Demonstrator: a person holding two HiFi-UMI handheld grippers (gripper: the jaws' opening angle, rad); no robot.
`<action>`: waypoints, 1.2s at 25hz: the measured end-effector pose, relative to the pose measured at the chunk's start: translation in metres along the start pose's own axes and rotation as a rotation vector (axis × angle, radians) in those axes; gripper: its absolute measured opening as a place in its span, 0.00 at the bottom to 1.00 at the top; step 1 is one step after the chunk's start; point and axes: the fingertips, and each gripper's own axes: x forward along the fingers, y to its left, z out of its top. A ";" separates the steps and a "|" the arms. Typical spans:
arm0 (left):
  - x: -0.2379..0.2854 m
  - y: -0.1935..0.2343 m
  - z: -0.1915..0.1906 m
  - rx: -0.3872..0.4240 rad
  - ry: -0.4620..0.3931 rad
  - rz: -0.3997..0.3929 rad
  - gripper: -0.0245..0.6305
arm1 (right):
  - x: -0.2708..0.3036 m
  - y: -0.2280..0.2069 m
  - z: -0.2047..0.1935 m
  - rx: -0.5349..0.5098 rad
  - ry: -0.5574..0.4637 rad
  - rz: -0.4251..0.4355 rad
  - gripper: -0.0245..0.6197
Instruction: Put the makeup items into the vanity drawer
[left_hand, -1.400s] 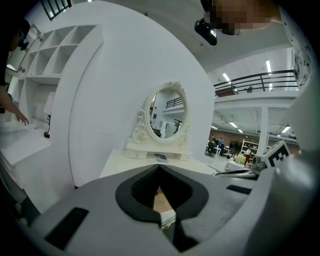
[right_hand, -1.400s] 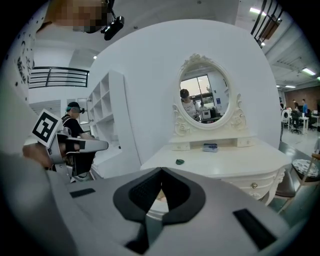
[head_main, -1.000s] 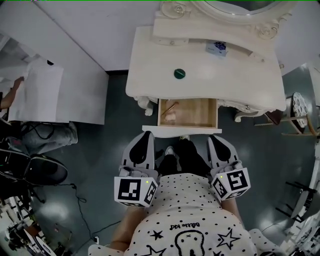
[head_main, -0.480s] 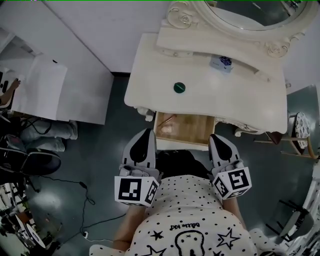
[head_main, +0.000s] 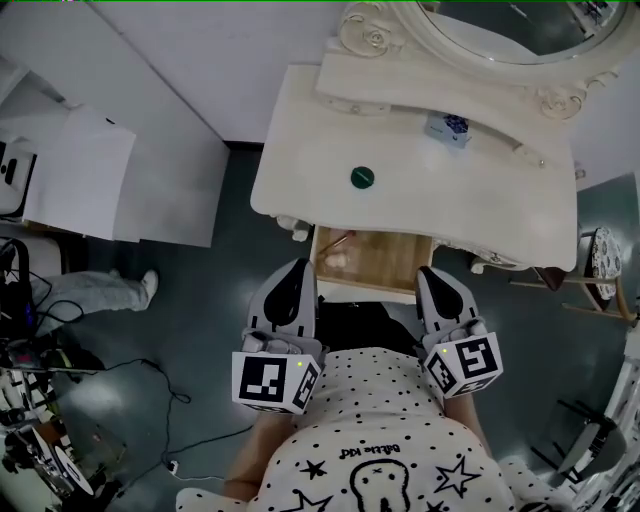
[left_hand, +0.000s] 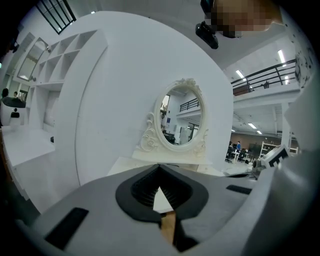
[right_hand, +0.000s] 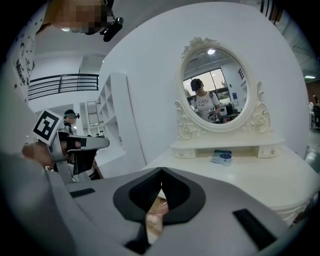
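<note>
Though half under the vanity top (head_main: 450, 190) — drawer (head_main: 385, 262) contents indistinct

We see a cream vanity table (head_main: 300, 150) straight ahead of both grippers. Its open drawer (head_main: 400, 262) lies just past the tips of the left gripper (head_main: 297, 266) and the right gripper (head_main: 432, 272). On the tabletop, beyond the left gripper and slightly to its right, sits a round dark-green item (head_main: 362, 178). Farther off, ahead of the right gripper, a small blue-patterned box (head_main: 447, 126) rests on the raised shelf (head_main: 380, 90) under the mirror (head_main: 520, 25). In the drawer's end nearest the left gripper lie a pale pink item (head_main: 338, 260) and a thin stick (head_main: 340, 240).
</note>
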 end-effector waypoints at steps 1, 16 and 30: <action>0.000 0.001 0.001 0.002 0.004 -0.009 0.03 | 0.001 0.002 0.002 -0.002 -0.002 -0.002 0.05; 0.020 0.017 0.012 0.009 0.021 -0.103 0.03 | 0.015 0.011 0.016 0.003 -0.021 -0.068 0.05; 0.013 0.039 0.011 -0.013 0.019 -0.058 0.03 | 0.035 0.018 0.026 -0.042 -0.014 -0.023 0.05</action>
